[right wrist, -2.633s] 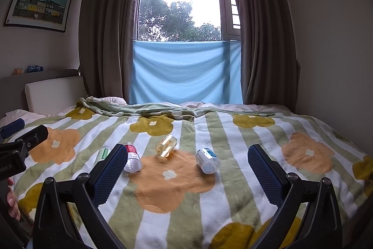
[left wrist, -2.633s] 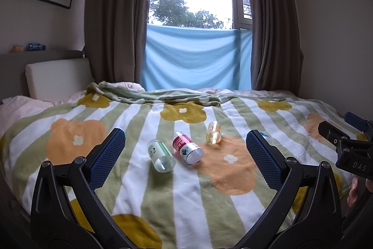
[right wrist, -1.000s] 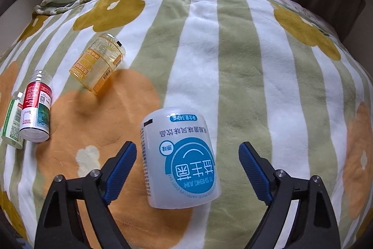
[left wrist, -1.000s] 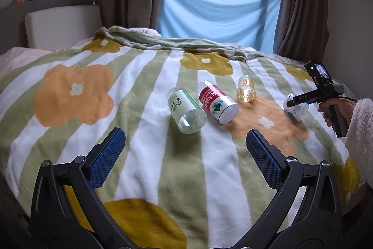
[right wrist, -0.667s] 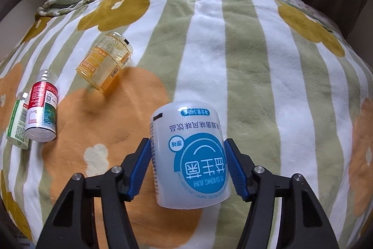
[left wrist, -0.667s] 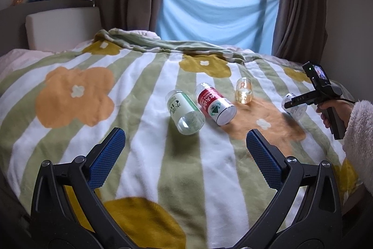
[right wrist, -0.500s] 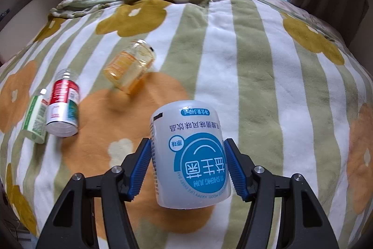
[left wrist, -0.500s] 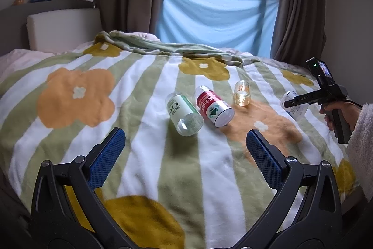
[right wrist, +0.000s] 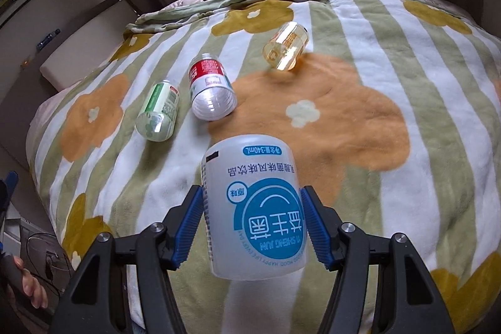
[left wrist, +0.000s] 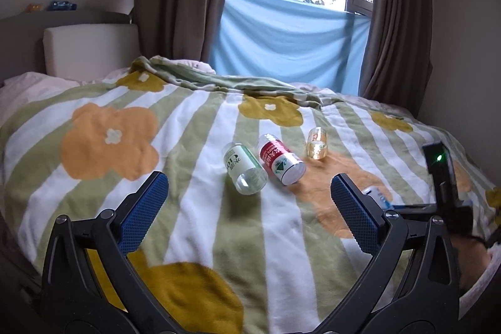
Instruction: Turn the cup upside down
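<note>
My right gripper (right wrist: 252,223) is shut on a white cup with a blue label (right wrist: 253,208) and holds it above the bed. Its printed text reads upside down in the right wrist view. In the left wrist view only a small part of this cup (left wrist: 377,193) shows, behind my left gripper's right finger. My left gripper (left wrist: 249,210) is open and empty, low over the near part of the bed. Three other cups lie on their sides on the blanket: a green-labelled one (left wrist: 244,169) (right wrist: 158,111), a red-labelled one (left wrist: 280,163) (right wrist: 211,89), and an amber one (left wrist: 317,143) (right wrist: 285,46).
The bed carries a striped blanket with flowers (left wrist: 109,140) (right wrist: 369,115). A headboard cushion (left wrist: 90,49) stands at the left, curtains and a window with a blue cloth (left wrist: 291,39) behind. The right gripper's handle and the hand holding it (left wrist: 447,202) are at the right.
My right gripper closed on the white cup and has lifted it off the blanket, moving back and to the left. My left gripper stayed open and shifted slightly.
</note>
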Demonstrator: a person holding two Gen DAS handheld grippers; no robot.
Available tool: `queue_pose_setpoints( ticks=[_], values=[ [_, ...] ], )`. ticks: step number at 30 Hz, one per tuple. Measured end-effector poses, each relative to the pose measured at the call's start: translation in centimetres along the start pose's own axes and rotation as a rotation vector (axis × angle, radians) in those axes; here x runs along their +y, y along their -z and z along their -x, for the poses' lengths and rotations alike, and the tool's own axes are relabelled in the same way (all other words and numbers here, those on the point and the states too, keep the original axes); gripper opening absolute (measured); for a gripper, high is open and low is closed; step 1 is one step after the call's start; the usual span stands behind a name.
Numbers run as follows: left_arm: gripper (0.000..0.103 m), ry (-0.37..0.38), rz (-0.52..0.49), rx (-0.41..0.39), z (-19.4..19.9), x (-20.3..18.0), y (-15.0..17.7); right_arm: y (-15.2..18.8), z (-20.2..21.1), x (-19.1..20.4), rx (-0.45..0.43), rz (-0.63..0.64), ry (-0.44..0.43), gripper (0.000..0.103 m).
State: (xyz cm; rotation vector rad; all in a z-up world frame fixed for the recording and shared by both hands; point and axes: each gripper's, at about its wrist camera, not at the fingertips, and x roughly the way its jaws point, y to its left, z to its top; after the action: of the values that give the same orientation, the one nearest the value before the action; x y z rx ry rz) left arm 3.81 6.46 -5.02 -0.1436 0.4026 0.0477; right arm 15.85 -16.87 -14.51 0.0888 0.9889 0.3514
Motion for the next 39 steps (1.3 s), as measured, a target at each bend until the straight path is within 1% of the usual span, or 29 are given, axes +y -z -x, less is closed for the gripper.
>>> queue_pose_setpoints(
  ticks=[2,5,13,16,17,18,19,21,23,24,26,28,30,31,33,35,37,38,39],
  values=[
    [0.103,-0.001,0.003,-0.011,0.6,0.0,0.0,0.5,-0.8,0.7,0.002,0.032,0.037,0.059],
    [0.103,-0.002,0.007,0.001,0.8,0.1,0.1,0.6,-1.9,1.1,0.003,0.067,0.101,0.059],
    [0.103,0.000,0.026,0.031,0.7,0.5,0.2,1.1,-4.2,1.5,0.057,0.071,0.119,0.059],
    [0.103,-0.004,0.031,0.053,0.5,0.5,0.2,1.1,-4.3,1.3,0.056,0.052,0.112,0.061],
    [0.103,-0.007,0.032,0.060,0.5,0.5,0.2,1.1,-4.2,1.2,0.053,0.046,0.101,0.064],
    [0.103,-0.011,0.035,0.067,0.5,0.5,0.2,1.1,-4.1,1.1,0.051,0.042,0.086,0.074],
    [0.103,-0.012,0.038,0.076,0.4,0.4,0.2,1.2,-3.7,1.1,0.041,0.041,0.075,0.088],
    [0.103,-0.003,0.047,0.101,0.1,0.1,0.2,1.4,-2.8,1.1,0.014,0.056,0.063,0.098],
    [0.103,0.008,0.056,0.136,-0.5,-0.4,0.1,1.9,-1.7,1.1,0.000,0.074,0.070,0.100],
    [0.103,0.008,0.061,0.161,-1.1,-0.8,-0.1,2.2,-1.0,0.8,-0.021,0.075,0.073,0.103],
    [0.103,0.020,0.078,0.220,-2.2,-1.9,-0.4,3.2,0.7,0.0,-0.077,0.053,0.044,0.103],
    [0.103,0.082,0.106,0.282,-3.6,-3.0,-1.1,4.4,2.6,-1.1,-0.138,0.017,0.011,0.103],
    [0.103,0.105,0.108,0.340,-5.3,-4.7,-2.1,5.3,4.4,-2.0,-0.184,0.005,-0.001,0.103],
    [0.103,0.128,0.094,0.367,-6.4,-5.8,-2.4,5.8,5.5,-2.5,-0.218,0.003,0.007,0.103],
    [0.103,0.163,0.047,0.470,-9.0,-8.2,-2.9,6.9,7.7,-3.4,-0.290,-0.009,0.032,0.103],
    [0.103,0.196,0.028,0.593,-11.7,-10.6,-2.5,7.9,9.4,-4.4,-0.322,-0.046,0.051,0.103],
    [0.103,0.237,0.062,0.705,-14.1,-12.0,-1.6,9.2,10.7,-5.3,-0.349,-0.105,0.091,0.103],
    [0.103,0.244,0.083,0.749,-15.1,-12.5,-1.1,9.8,11.0,-5.7,-0.358,-0.125,0.092,0.103],
    [0.103,0.234,0.092,0.791,-16.2,-13.1,-0.5,10.3,11.2,-6.0,-0.368,-0.136,0.076,0.103]
  ],
)
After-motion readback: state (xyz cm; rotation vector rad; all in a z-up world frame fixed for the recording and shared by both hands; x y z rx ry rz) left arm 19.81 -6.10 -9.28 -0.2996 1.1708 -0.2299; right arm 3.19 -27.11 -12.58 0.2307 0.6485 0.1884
